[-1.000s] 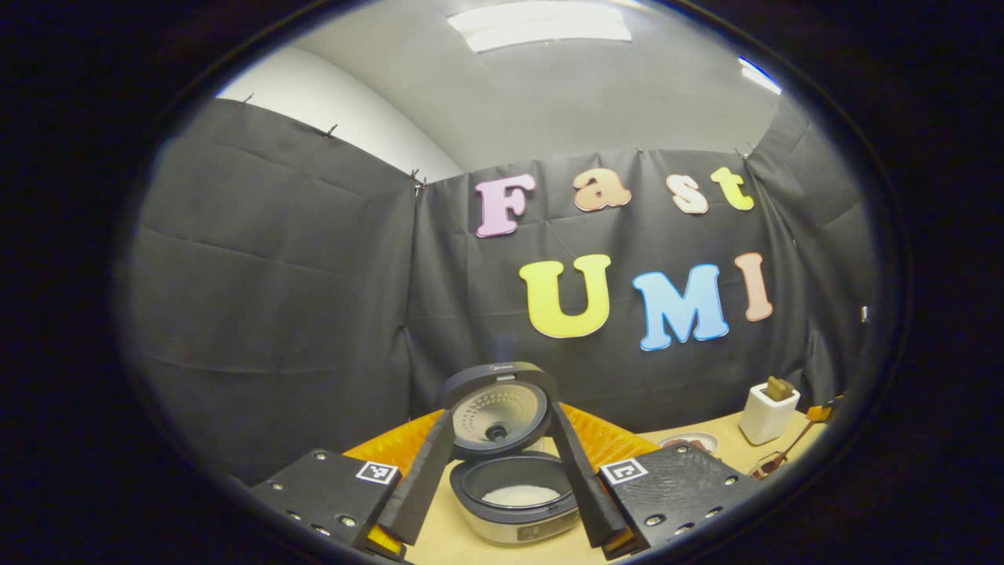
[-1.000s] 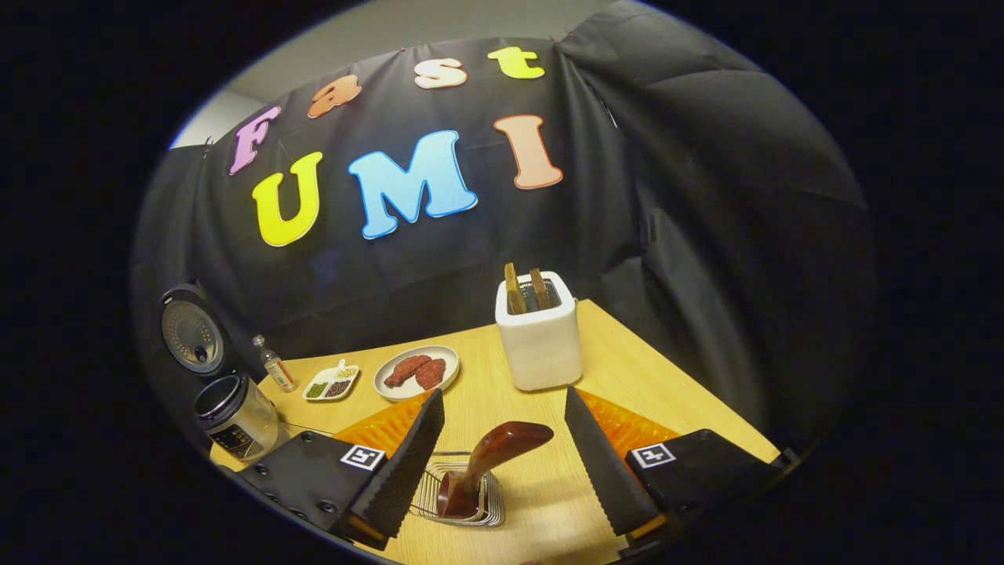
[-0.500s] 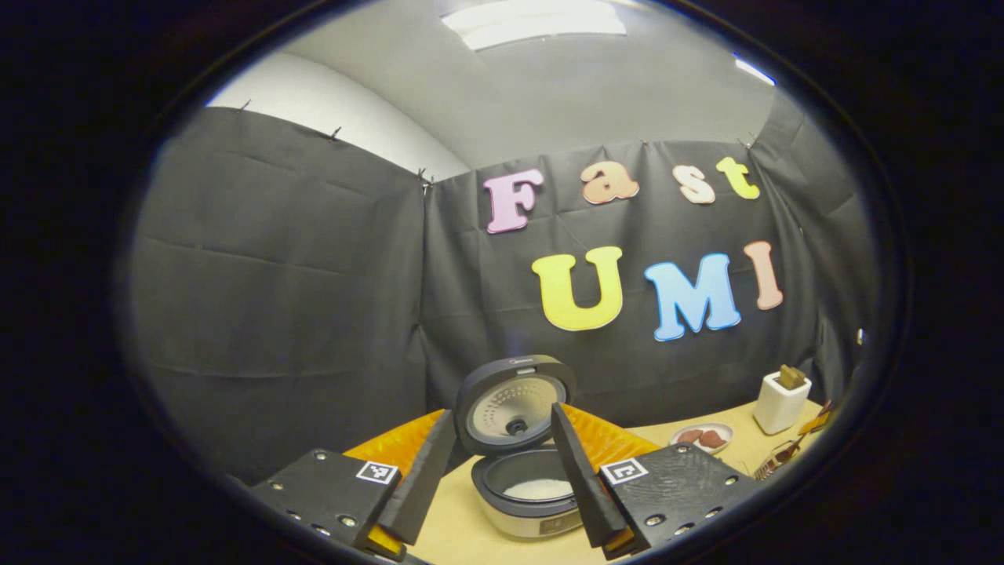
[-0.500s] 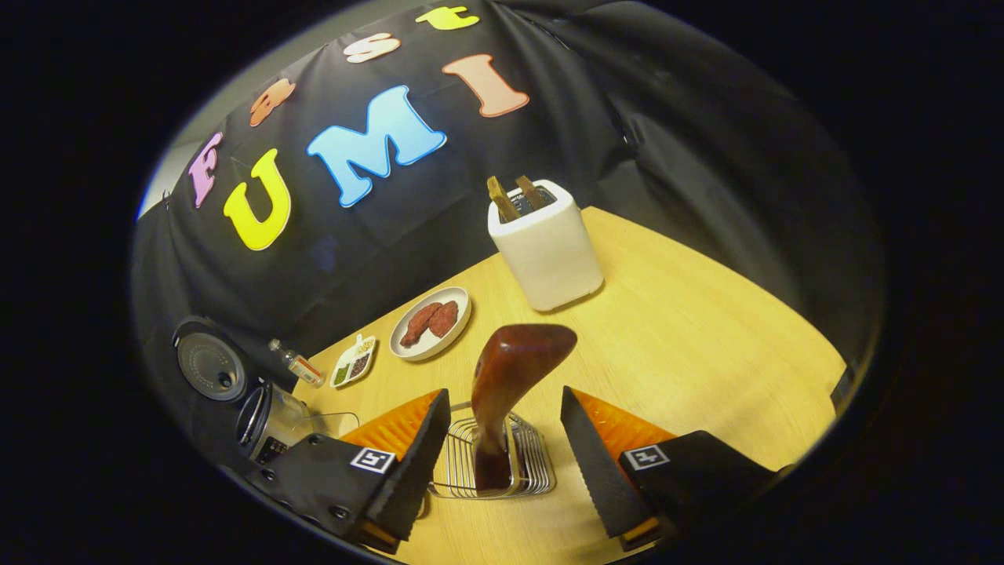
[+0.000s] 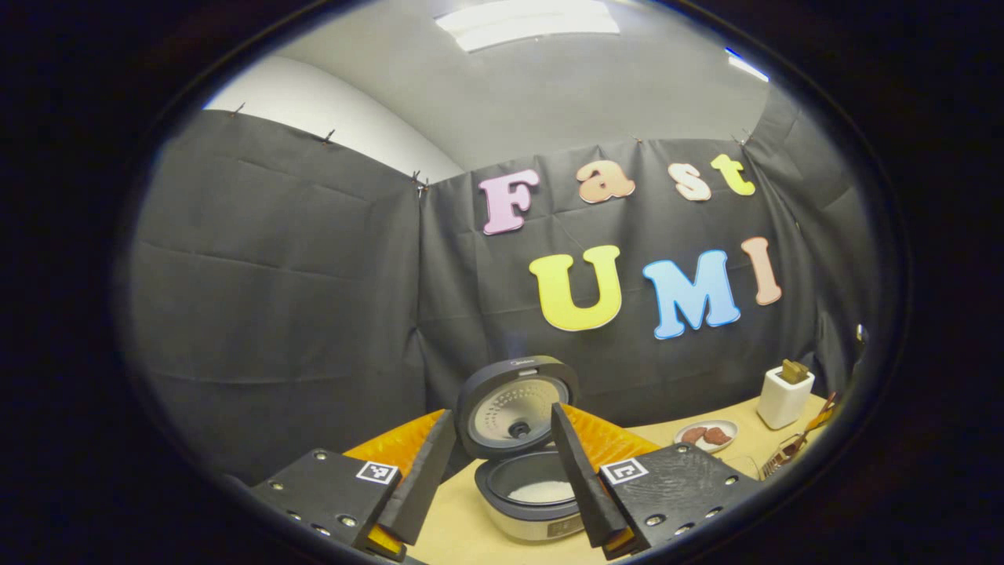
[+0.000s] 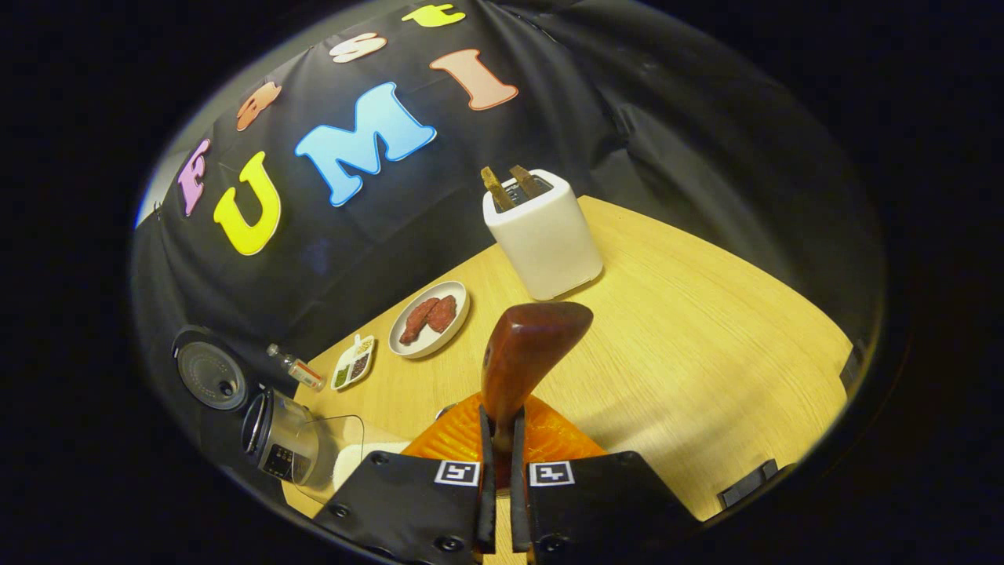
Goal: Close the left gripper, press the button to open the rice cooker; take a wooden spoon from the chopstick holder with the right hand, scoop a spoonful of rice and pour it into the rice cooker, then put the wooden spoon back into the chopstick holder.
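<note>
Wooden spoon (image 6: 527, 353) stands clamped in our right gripper (image 6: 499, 486); our left gripper (image 5: 502, 479), jaws apart, faces the open rice cooker (image 5: 525, 447).

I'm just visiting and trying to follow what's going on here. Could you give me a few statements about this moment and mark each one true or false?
1. The rice cooker has its lid up. True.
2. The right hand-held gripper is open. False: it is shut on the wooden spoon.
3. The cooker's pot is empty. False: white rice lies in it.
4. The left hand-held gripper holds nothing. True: its fingers stand apart.
5. A plate lies near the white toaster. True.
</note>
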`<state>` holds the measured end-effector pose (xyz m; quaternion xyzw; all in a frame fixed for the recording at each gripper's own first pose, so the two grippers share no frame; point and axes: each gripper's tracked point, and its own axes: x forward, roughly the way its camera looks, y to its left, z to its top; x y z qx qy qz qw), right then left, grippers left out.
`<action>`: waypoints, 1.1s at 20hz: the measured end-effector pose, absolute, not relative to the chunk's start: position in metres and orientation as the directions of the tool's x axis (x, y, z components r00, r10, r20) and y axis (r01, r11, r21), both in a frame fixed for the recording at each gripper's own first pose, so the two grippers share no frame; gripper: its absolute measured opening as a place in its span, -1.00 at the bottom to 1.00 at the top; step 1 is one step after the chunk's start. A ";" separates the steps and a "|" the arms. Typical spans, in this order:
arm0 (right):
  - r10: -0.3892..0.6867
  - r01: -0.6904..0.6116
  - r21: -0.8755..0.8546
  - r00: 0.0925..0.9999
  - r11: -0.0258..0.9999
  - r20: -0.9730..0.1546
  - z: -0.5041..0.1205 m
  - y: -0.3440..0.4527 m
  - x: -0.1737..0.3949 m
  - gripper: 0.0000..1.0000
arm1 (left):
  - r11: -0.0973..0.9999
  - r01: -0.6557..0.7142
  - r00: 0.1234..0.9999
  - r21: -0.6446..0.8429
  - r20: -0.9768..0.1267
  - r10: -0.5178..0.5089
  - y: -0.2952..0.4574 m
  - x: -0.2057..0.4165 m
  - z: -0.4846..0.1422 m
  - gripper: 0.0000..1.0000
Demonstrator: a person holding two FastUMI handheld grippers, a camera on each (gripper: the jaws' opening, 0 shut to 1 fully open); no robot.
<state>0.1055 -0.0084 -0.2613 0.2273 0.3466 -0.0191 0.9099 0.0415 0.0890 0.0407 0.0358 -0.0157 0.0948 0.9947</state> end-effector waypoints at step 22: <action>0.123 -0.120 0.033 0.925 0.992 -0.360 -0.120 0.103 0.115 -0.87 | 0.989 -0.144 0.989 -0.030 0.015 0.144 0.133 0.084 0.002 0.57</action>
